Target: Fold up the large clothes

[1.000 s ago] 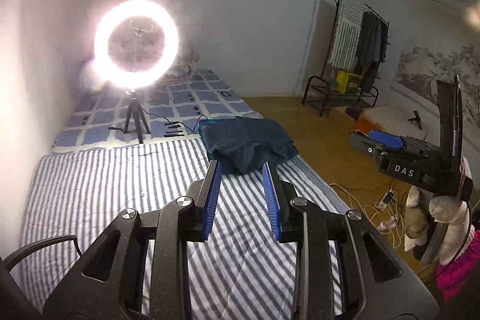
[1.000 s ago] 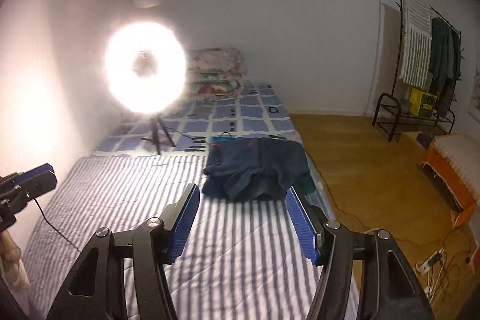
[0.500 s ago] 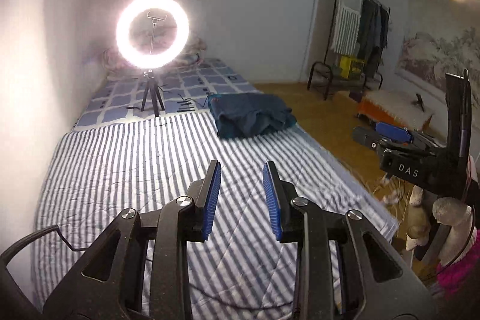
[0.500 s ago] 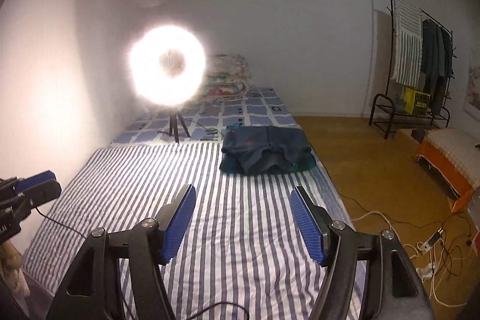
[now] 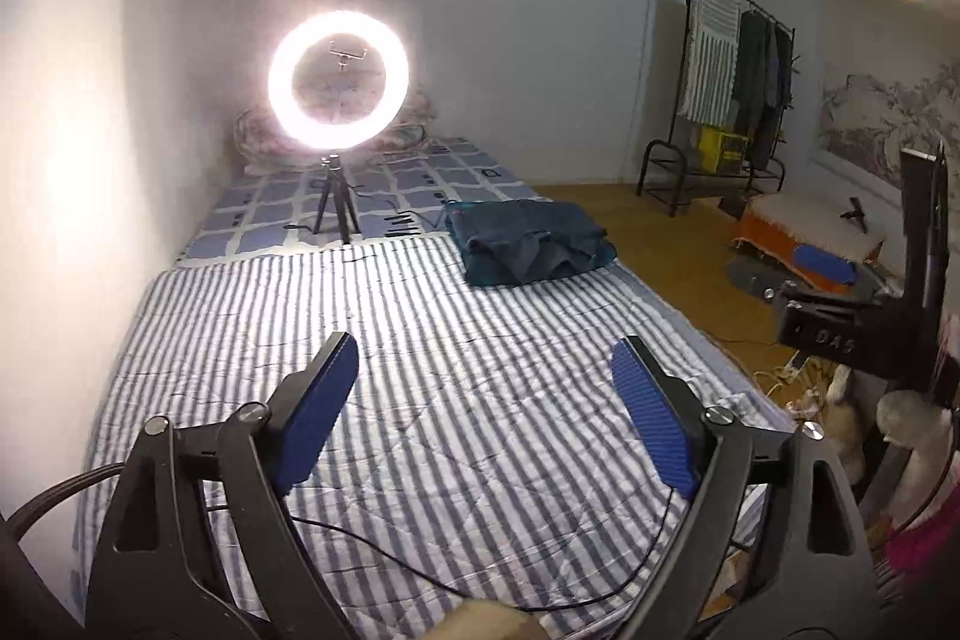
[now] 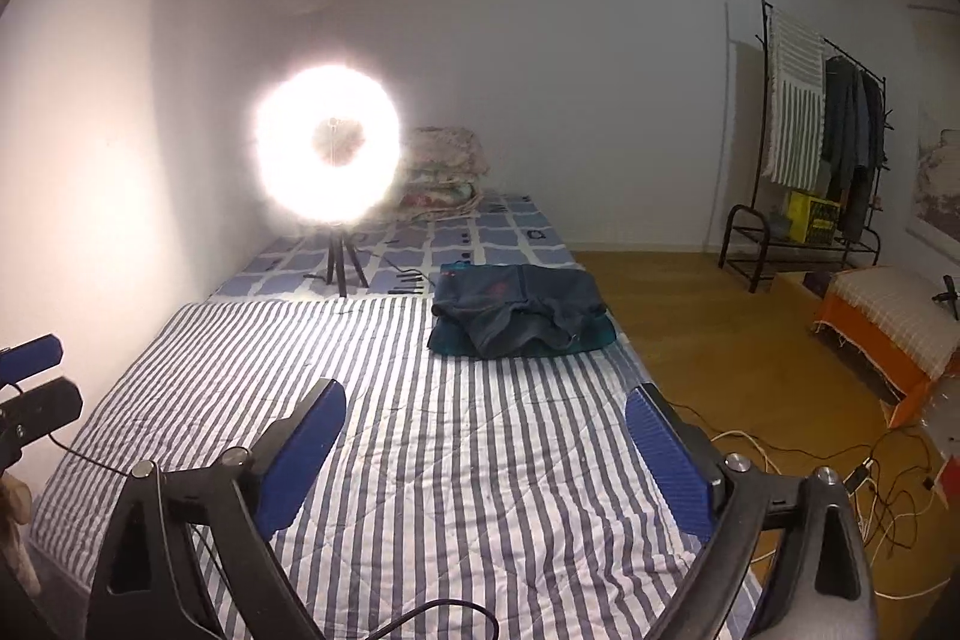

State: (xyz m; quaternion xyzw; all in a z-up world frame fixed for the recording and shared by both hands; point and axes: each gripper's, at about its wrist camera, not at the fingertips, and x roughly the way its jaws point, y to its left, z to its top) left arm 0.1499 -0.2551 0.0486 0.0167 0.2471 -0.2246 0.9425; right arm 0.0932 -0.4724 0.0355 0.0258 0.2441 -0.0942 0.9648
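Observation:
A folded pile of dark blue clothes lies at the far right of the striped bed sheet. My left gripper hovers over the near part of the bed, well short of the pile. Its jaws are opening and stand wide with nothing between them. My right gripper is beside it, jaws also opening wide and empty. The other gripper shows at each view's edge: the right gripper in the left wrist view and the left gripper in the right wrist view.
A lit ring light on a tripod stands mid-bed, with stacked quilts behind. A black cable crosses the near sheet. A clothes rack, an orange bench and floor cables are to the right.
Both grippers have drawn back from the clothes pile, which now looks smaller and farther off. Both pairs of jaws have spread much wider.

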